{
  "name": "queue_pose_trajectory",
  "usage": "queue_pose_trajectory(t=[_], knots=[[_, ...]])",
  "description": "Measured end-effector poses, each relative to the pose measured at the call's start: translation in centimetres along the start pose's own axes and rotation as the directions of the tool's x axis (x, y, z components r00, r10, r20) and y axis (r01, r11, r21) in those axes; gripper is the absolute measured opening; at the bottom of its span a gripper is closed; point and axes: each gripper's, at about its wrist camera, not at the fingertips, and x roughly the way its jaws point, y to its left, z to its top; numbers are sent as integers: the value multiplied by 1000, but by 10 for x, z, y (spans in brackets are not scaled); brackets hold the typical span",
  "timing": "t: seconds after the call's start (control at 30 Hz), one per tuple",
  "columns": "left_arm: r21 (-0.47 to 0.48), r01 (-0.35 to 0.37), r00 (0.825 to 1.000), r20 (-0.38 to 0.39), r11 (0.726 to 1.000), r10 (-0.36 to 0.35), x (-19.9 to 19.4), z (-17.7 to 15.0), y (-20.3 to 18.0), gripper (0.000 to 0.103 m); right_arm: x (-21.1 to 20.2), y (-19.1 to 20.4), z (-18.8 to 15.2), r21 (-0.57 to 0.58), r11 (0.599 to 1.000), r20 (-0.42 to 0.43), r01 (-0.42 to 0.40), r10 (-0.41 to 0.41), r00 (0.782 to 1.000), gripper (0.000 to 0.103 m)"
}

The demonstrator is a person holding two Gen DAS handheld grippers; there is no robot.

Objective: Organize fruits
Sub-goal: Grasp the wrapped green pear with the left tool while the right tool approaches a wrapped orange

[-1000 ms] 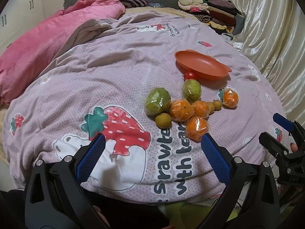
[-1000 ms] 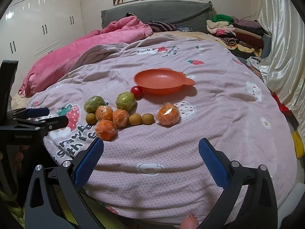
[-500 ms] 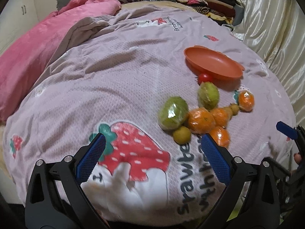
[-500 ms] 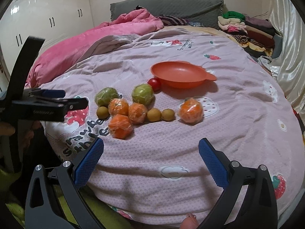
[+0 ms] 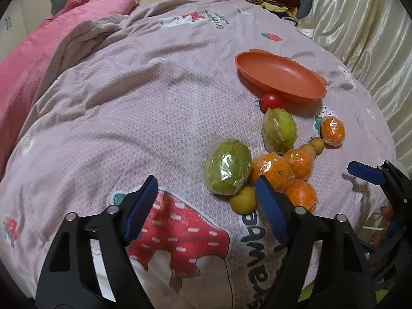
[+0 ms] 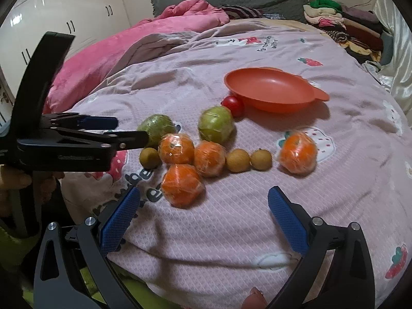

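Fruits lie on the bedspread: two wrapped green fruits (image 5: 228, 170) (image 5: 278, 130), several wrapped oranges (image 6: 176, 148) (image 6: 298, 152), small yellow fruits (image 6: 238, 160) and a red tomato (image 6: 233, 104) beside an empty orange bowl (image 6: 270, 88) (image 5: 280, 74). My left gripper (image 5: 206, 193) is open and empty, just short of the nearest green fruit; it also shows at the left of the right wrist view (image 6: 126, 131). My right gripper (image 6: 203, 206) is open and empty, close before the nearest orange (image 6: 182, 185).
A pink quilt (image 6: 144, 38) lies bunched at the back left. Folded clothes (image 6: 334, 18) are stacked at the back right. A shiny curtain (image 5: 360, 25) hangs along the right side. The bed's front edge is under both grippers.
Both grippers have moved forward over the bed toward the fruit cluster. The left has swung in close to the near green fruit. No fruit has moved.
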Motion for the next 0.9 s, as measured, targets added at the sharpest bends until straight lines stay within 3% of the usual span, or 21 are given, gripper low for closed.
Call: queue_pose_trajectory(t=[0.2,0.3,0.63,0.9], knots=[[21,41,999,-28,999,-41,13,7,0,54,9,3,2,-9,1000,-25,-22,21,999,97],[32,64,997,-43,997,-63,19,11,-2,49,15,4,1,-5,999,-46,-35,35,998,79],[26,128,990,-62,991,-126,27,17,2,39,29,6,-1,8,996,-95,-92,93,991,48],[15,174,982,-81,985,-172,34,18,5,36,43,9,4,0,994,-105,-109,109,989,43]])
